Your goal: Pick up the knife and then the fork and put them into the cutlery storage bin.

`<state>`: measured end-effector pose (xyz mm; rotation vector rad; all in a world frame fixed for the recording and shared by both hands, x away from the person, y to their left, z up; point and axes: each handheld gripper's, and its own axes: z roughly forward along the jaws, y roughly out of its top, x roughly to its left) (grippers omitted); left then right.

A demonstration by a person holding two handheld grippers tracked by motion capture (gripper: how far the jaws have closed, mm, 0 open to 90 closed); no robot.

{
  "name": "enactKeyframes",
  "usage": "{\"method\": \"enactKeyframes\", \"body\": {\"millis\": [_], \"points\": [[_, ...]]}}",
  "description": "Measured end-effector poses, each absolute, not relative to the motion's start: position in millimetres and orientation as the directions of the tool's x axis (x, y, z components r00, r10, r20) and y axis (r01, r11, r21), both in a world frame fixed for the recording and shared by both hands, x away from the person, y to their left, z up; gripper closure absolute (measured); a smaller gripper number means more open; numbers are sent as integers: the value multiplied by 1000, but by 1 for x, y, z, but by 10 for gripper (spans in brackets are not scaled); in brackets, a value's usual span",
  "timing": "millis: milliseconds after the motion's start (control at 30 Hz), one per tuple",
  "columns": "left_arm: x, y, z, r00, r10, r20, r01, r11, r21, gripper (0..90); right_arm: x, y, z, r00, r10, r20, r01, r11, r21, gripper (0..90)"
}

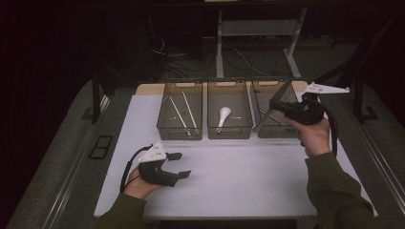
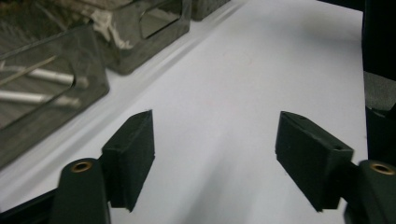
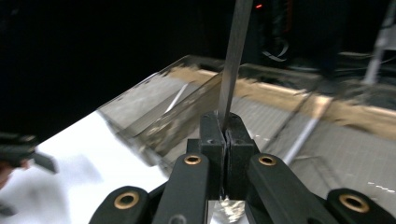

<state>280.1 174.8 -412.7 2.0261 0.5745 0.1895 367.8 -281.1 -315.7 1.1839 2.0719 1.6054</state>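
The right gripper is clamped on a knife, blade slanting down over the right bin. The left gripper, jaws apart and empty, sits well short of that bin.

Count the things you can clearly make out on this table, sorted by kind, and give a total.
clear bins: 3
metal rods: 2
white spoon: 1
flat metal strip: 1
Grippers: 2, the left gripper and the right gripper
Total: 9
Anything else in the right-hand bin is too dim to count.
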Motion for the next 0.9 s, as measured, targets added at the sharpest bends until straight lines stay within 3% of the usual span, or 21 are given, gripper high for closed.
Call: {"method": "enactKeyframes", "body": {"millis": [333,633,900], "points": [[279,186,-422,852,512,-107,350,-406,845,139,396,-306,-305,-529,817,228,447,40,894,884],[281,184,-423,840,535,-89,345,-401,849,15,424,-311,-333,-460,856,234,542,62,838,884],[282,181,-427,845,525,-102,357,-410,839,0,438,-307,-358,-453,848,275,627,84,775,884]]}}
